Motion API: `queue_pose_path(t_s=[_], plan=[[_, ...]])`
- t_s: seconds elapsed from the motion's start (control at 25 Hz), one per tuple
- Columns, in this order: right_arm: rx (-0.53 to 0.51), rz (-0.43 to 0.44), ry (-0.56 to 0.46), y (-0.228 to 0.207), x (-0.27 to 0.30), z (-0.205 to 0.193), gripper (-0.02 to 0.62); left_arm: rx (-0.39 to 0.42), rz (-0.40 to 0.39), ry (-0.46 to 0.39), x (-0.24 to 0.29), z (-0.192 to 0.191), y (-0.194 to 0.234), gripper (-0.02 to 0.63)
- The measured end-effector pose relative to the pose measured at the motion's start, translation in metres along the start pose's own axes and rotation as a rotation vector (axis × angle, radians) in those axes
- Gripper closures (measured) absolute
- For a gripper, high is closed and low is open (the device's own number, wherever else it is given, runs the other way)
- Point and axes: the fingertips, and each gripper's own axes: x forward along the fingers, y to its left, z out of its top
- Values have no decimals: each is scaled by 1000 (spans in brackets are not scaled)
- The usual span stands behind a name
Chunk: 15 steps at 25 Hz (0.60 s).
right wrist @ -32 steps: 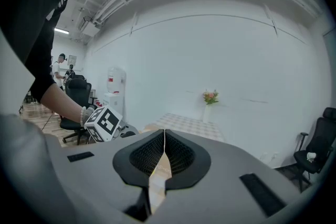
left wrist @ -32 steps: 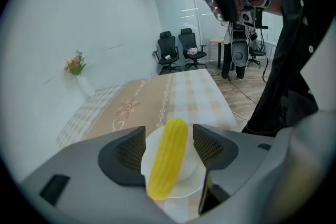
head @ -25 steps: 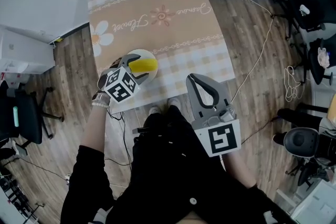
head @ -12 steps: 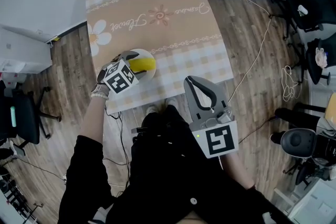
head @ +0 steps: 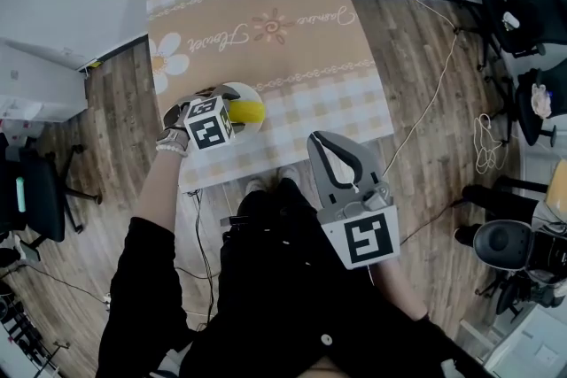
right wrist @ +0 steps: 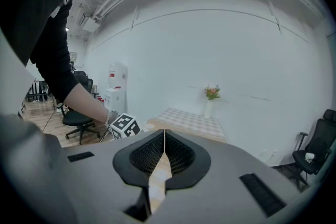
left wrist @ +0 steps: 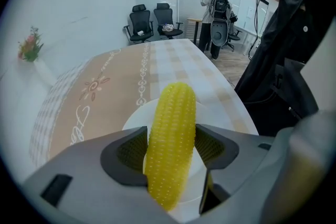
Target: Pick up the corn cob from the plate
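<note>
A yellow corn cob lies on a white plate near the table's front left corner; in the head view the corn cob shows on the plate. My left gripper is shut on the cob, both jaws pressing its sides, the cob's far end sticking out beyond them. In the head view the left gripper sits over the plate's left part. My right gripper hangs off the table's near edge, jaws shut with nothing between them; its own view shows the right gripper closed.
The table has a tan and checked cloth with flower prints. Office chairs and cables stand on the wooden floor at the right. A person with a backpack stands far behind the table in the left gripper view.
The left gripper has turned and shifted slightly right over the plate, closing around the corn cob. The right gripper has hardly moved.
</note>
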Motion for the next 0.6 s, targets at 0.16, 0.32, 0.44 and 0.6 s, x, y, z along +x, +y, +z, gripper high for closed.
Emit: queue_pose_path(t_s=[0.16,0.32,0.44,0.6], plan=[[0,2,5,0,0,-3,552,18,-8,-1,1,1,-1,327],[-1,4,6,1,1,-4,552,8,-1,-4,1,1,-1,334],[0,7,11,2,1,-5,552,-26,25,-15,0,0,-1,336],[-7,17,11,5,2,-4,552,-58,69,-22,-2,-2,0,337]])
